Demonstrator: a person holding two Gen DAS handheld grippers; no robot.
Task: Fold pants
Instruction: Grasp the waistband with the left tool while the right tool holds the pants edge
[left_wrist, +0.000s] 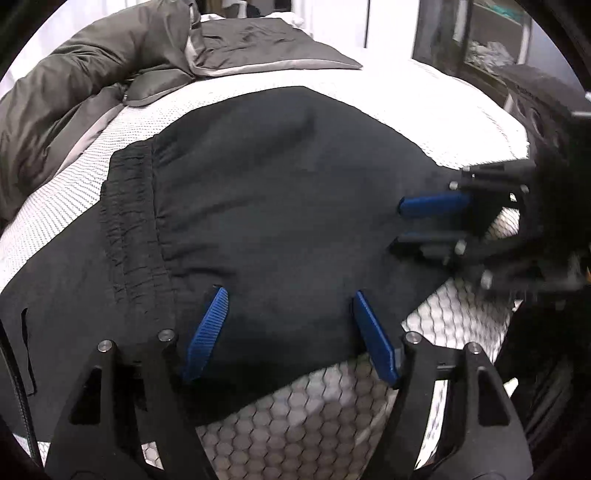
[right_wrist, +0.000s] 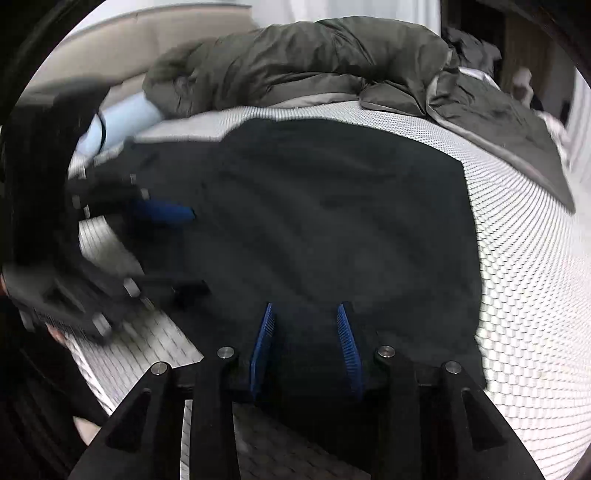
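Black pants lie folded flat on the white honeycomb-pattern mattress, their gathered waistband at the left of the left wrist view. My left gripper stands open over the near edge of the pants, its blue pads wide apart and clear of the cloth. In the right wrist view, the pants fill the middle. My right gripper hovers at their near edge, jaws narrowly open with dark cloth showing in the gap. Each gripper also shows in the other's view: the right gripper and the left gripper.
A rumpled dark olive duvet is piled along the far side of the bed. A pale blue bolster lies by the beige headboard. A shelf unit stands beyond the bed. Bare mattress spreads to the right.
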